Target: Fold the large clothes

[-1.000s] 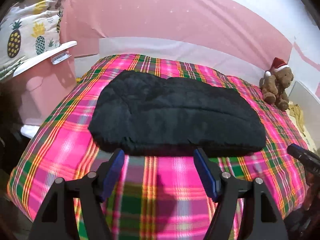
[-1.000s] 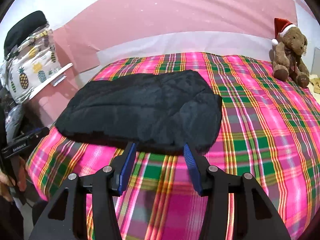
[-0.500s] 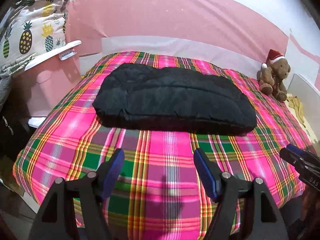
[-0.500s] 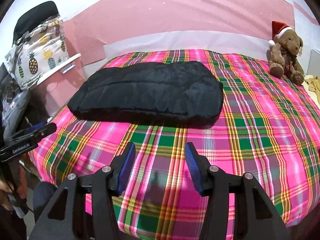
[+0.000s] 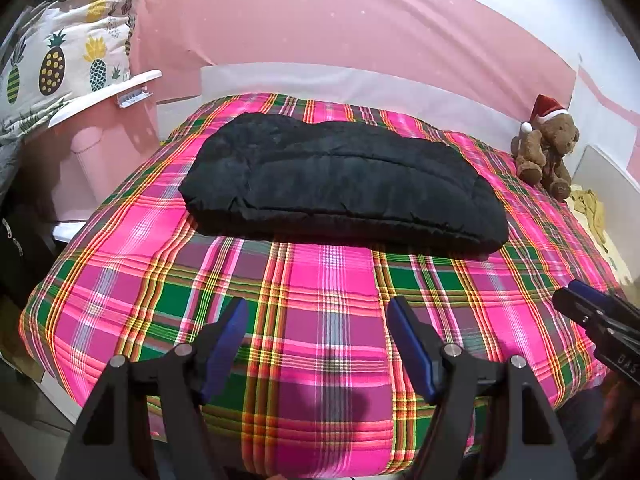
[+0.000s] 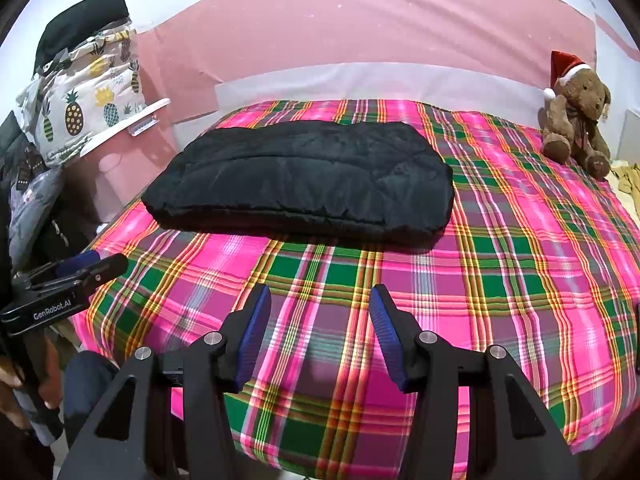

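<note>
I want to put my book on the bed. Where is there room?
Bare plaid bedspread lies between the folded black coat and the near edge, and between coat and teddy bear. The far left, under the coat, is taken.

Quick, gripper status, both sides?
Left gripper: open, holding nothing.
Right gripper: open, holding nothing.
</note>
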`<state>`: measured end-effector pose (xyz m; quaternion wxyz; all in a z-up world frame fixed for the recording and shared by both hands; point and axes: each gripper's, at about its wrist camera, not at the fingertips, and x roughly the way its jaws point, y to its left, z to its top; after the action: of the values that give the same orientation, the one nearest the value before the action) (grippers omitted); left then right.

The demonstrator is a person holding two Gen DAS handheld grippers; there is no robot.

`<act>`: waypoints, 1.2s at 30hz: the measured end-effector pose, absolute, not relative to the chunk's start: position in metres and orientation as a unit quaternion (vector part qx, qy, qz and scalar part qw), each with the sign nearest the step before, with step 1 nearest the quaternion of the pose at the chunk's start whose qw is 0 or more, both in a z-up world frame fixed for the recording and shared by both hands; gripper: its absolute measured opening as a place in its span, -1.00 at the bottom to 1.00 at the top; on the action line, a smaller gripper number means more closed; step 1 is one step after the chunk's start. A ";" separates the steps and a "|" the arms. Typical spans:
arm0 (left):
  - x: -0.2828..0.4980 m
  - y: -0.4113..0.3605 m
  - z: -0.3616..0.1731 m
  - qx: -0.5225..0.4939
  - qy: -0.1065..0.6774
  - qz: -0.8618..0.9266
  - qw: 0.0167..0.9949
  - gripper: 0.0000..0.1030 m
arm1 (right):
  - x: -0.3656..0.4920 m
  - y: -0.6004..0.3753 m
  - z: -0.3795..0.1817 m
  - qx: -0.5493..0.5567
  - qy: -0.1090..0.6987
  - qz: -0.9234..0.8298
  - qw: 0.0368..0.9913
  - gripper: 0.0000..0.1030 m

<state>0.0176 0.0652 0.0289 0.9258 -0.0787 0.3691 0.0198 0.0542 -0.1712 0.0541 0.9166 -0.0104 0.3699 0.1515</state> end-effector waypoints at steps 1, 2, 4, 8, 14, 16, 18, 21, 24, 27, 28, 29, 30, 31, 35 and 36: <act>0.017 0.065 0.029 -0.079 0.369 0.020 0.926 0.43 | 0.054 -0.171 0.054 -0.011 0.371 0.151 0.916 0.01; 0.017 0.065 0.029 -0.079 0.368 0.020 0.926 0.43 | 0.054 -0.171 0.054 -0.012 0.371 0.151 0.916 0.01; 0.016 0.065 0.029 -0.080 0.368 0.021 0.926 0.43 | 0.054 -0.170 0.053 -0.013 0.372 0.151 0.916 0.01; 0.016 0.065 0.029 -0.076 0.368 0.022 0.926 0.43 | 0.054 -0.170 0.053 -0.014 0.373 0.152 0.915 0.01; 0.014 0.062 0.030 -0.071 0.364 0.026 0.928 0.43 | 0.054 -0.169 0.052 -0.014 0.374 0.152 0.915 0.01; 0.013 0.061 0.031 -0.072 0.364 0.027 0.928 0.43 | 0.054 -0.169 0.052 -0.014 0.375 0.152 0.914 0.01; 0.014 0.062 0.031 -0.072 0.364 0.026 0.928 0.43 | 0.054 -0.168 0.053 -0.015 0.375 0.152 0.915 0.01; 0.014 0.062 0.030 -0.071 0.364 0.026 0.928 0.43 | 0.054 -0.169 0.053 -0.014 0.374 0.152 0.915 0.01; 0.014 0.062 0.030 -0.073 0.364 0.026 0.928 0.43 | 0.054 -0.169 0.052 -0.014 0.374 0.152 0.915 0.01; 0.013 0.061 0.032 -0.071 0.365 0.029 0.928 0.43 | 0.054 -0.169 0.052 -0.015 0.375 0.152 0.914 0.01; 0.013 0.060 0.032 -0.072 0.364 0.029 0.928 0.43 | 0.054 -0.170 0.052 -0.015 0.375 0.153 0.914 0.01; 0.012 0.059 0.032 -0.074 0.364 0.028 0.928 0.43 | 0.054 -0.170 0.052 -0.014 0.375 0.153 0.914 0.01; 0.012 0.060 0.032 -0.076 0.364 0.027 0.928 0.43 | 0.054 -0.170 0.052 -0.014 0.375 0.153 0.914 0.01; 0.012 0.060 0.032 -0.076 0.364 0.027 0.928 0.43 | 0.054 -0.170 0.052 -0.014 0.375 0.153 0.914 0.01; 0.011 0.059 0.031 -0.075 0.365 0.031 0.927 0.47 | 0.054 -0.170 0.052 -0.014 0.376 0.153 0.914 0.01; 0.011 0.059 0.031 -0.074 0.365 0.031 0.928 0.47 | 0.054 -0.170 0.052 -0.014 0.376 0.153 0.914 0.01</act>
<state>0.0113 0.0592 0.0306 0.9275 -0.0744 0.3650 0.0311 0.0536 -0.1696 0.0522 0.9138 -0.0141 0.3760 0.1531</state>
